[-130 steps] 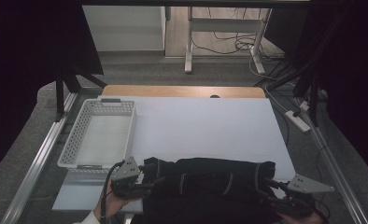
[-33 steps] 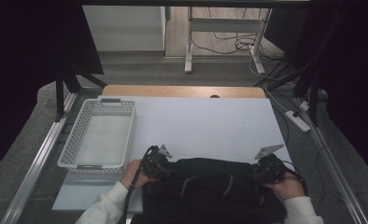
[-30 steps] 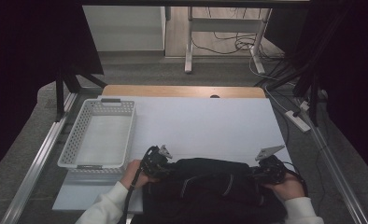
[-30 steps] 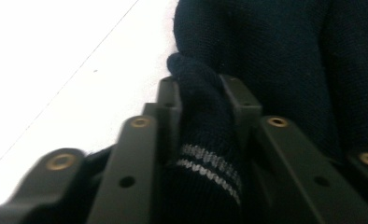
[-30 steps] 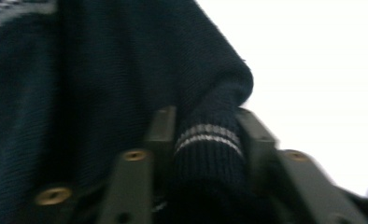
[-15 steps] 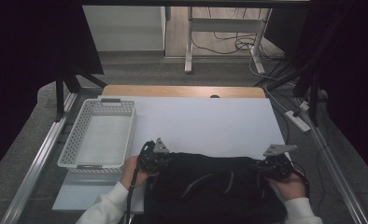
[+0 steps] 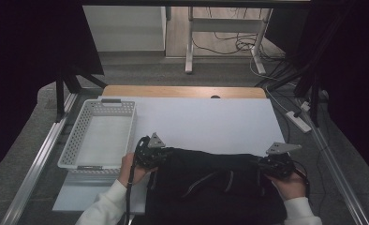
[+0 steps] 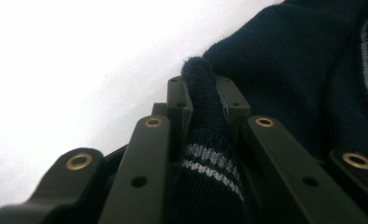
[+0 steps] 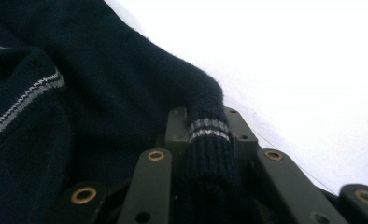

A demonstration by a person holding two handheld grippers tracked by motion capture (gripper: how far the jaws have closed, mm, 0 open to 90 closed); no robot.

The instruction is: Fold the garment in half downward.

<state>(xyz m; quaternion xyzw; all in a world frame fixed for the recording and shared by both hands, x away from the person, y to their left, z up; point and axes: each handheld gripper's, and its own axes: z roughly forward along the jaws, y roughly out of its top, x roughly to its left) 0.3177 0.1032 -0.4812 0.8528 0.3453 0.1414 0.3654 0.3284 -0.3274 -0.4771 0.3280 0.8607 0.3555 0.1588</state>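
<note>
Right now the dark sweater lies on the white worktop, soft and floppy; left gripper and right gripper fingers pinch its striped corners, good spots to hold

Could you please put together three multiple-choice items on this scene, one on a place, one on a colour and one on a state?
1. Where does the white basket stand?
A. At the table's left side, left of the dark sweater
B. On top of the sweater
C. At the table's right edge

2. What colour are the thin stripes on the sweater's ribbed edge?
A. Red
B. Pale grey-white
C. Yellow

3. How do the jaws of the left gripper and the right gripper stand?
A. Both open, apart from the cloth
B. One holds the basket
C. Each shut on a fold of the sweater

Answers: 1 A, the high view shows the basket left of the sweater. 2 B, both gripper views show pale stripes on the dark knit. 3 C, striped cloth is pinched between each pair of jaws.
</note>
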